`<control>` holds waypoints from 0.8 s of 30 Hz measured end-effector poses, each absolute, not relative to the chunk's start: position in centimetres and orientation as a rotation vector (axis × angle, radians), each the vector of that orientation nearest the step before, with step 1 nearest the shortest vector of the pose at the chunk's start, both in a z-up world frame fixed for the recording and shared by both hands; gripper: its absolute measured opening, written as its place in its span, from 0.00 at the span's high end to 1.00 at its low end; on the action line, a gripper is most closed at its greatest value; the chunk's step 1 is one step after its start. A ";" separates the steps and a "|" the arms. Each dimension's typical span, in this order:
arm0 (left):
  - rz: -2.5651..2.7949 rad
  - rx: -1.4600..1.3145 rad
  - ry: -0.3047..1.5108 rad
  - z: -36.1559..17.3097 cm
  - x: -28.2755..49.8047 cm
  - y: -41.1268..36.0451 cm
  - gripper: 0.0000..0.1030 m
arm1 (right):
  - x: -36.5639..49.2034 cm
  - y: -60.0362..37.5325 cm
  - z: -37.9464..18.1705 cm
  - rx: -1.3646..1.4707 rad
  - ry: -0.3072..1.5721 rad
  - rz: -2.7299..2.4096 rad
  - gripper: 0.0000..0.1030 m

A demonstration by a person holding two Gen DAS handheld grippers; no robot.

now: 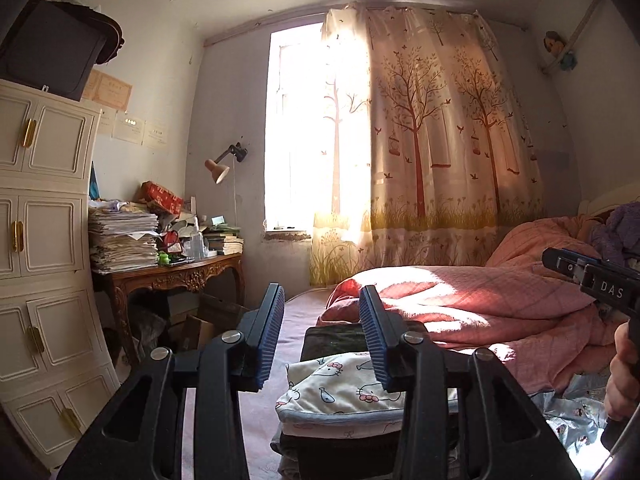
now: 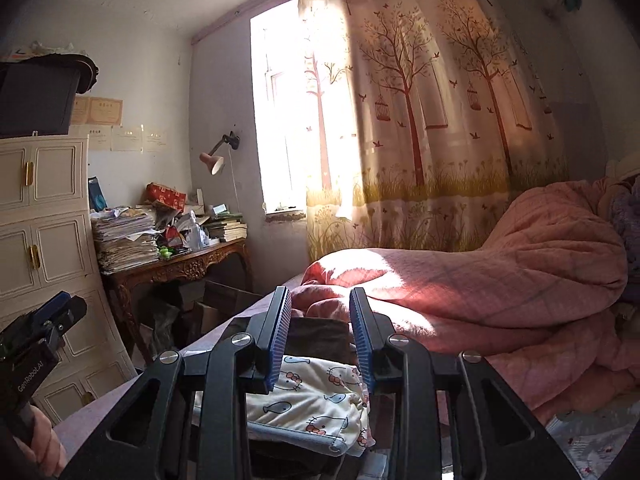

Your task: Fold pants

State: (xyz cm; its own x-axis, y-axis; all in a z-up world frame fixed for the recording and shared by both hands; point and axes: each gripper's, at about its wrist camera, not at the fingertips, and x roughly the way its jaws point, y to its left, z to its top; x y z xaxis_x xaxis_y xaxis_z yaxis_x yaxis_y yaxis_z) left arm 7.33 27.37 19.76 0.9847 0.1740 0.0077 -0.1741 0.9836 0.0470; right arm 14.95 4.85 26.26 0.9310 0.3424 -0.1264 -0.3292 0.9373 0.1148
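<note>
Pants: folded white pair (image 1: 344, 392) with a cat-and-fish print and a blue waistband, lying on top of a stack of folded dark clothes (image 1: 340, 336) on the bed (image 1: 256, 412).
Left gripper (image 1: 322, 336): jaws apart, holding nothing, raised above the pants and pointing toward the window (image 1: 296, 128).
Right gripper (image 2: 320, 338): jaws apart, holding nothing, also above the pants.
Hands: right hand (image 1: 624, 376) shows at the edge of the left view; left hand (image 2: 44, 436) shows low in the right view.
Quilt: pink, heaped (image 2: 500, 280) just behind the stack, sunlit on its near ridge.
Curtain: tree print (image 1: 432, 140), drawn to the right of the window.
Table: carved wood (image 1: 180, 272) under a lamp (image 1: 218, 168), piled with papers (image 1: 122, 240).
Cabinet: cream doors with gold handles (image 1: 44, 240) at far left.
</note>
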 end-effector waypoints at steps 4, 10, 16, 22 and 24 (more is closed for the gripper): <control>0.176 0.060 -0.040 17.2 4.2 26.9 0.59 | 9.9 3.3 25.3 0.047 0.057 0.304 0.69; 0.153 0.079 -0.011 12.2 2.7 26.3 0.58 | 4.3 2.2 20.5 0.055 -0.059 0.243 0.69; 0.160 0.110 0.028 7.8 2.7 26.0 0.58 | 3.0 3.0 16.4 0.050 -0.037 0.284 0.69; 0.169 0.089 0.049 4.8 3.8 26.8 0.58 | 4.2 3.8 12.4 0.046 0.013 0.287 0.69; 0.174 0.095 0.047 4.1 4.2 26.8 0.54 | 4.5 4.1 11.1 0.045 0.021 0.278 0.68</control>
State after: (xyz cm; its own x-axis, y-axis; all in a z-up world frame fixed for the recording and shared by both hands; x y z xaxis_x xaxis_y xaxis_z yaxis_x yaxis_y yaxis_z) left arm 4.18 26.79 4.12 0.9838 0.1753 -0.0389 -0.1708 0.9804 0.0984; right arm 4.47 4.06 11.09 0.9613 0.2752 -0.0144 -0.2743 0.9605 0.0477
